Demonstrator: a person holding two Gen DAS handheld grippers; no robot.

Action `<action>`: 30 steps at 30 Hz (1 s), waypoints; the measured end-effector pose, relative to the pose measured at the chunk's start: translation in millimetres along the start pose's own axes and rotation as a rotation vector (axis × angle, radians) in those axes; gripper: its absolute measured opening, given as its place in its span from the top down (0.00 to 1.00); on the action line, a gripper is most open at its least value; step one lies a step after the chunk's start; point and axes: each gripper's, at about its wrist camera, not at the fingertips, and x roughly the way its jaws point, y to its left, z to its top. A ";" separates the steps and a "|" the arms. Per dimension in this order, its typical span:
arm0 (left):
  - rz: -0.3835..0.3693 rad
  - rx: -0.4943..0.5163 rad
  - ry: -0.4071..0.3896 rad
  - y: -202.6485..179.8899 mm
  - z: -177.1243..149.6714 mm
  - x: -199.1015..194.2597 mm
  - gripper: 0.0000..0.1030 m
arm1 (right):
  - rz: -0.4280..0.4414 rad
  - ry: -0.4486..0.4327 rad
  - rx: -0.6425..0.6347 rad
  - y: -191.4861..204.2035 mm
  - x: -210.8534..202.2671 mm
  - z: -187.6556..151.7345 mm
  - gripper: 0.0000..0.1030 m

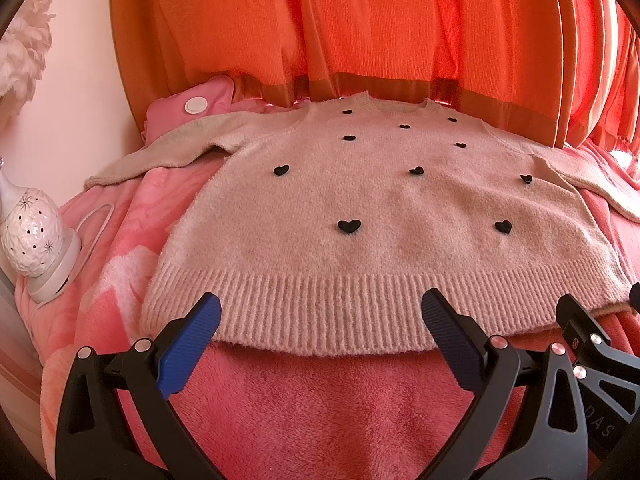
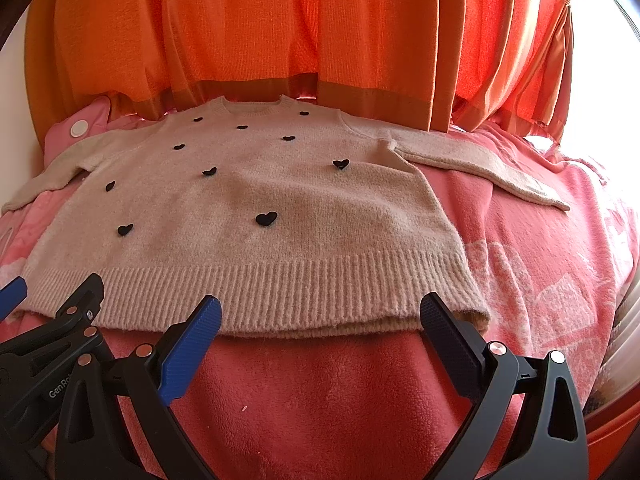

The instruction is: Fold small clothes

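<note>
A small beige knit sweater (image 1: 372,216) with black hearts lies flat, front up, on a pink fleece blanket (image 1: 320,400), sleeves spread to both sides, neck toward the curtain. It also shows in the right wrist view (image 2: 256,232). My left gripper (image 1: 322,312) is open and empty, its fingertips over the ribbed hem near the left half. My right gripper (image 2: 320,314) is open and empty over the hem's right half. Part of the right gripper (image 1: 580,328) shows at the right edge of the left wrist view, and part of the left gripper (image 2: 52,308) at the left edge of the right wrist view.
An orange curtain (image 1: 360,20) hangs behind the bed. A white ceramic lamp (image 1: 30,236) with a cord stands at the left. A pink hot-water bag (image 1: 192,100) lies beyond the left sleeve. The blanket (image 2: 540,260) stretches to the right.
</note>
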 end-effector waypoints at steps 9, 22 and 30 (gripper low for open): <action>-0.001 -0.001 0.001 0.0 -0.7 0.2 0.05 | 0.007 0.000 0.001 -0.3 -0.2 -0.2 0.05; -0.003 -0.002 0.004 0.8 -0.2 0.3 0.05 | 0.020 0.008 0.003 -1.0 -0.4 0.3 0.05; -0.145 -0.141 0.053 31.9 14.0 -2.7 0.05 | 0.122 0.001 0.211 -84.9 -8.4 46.8 0.05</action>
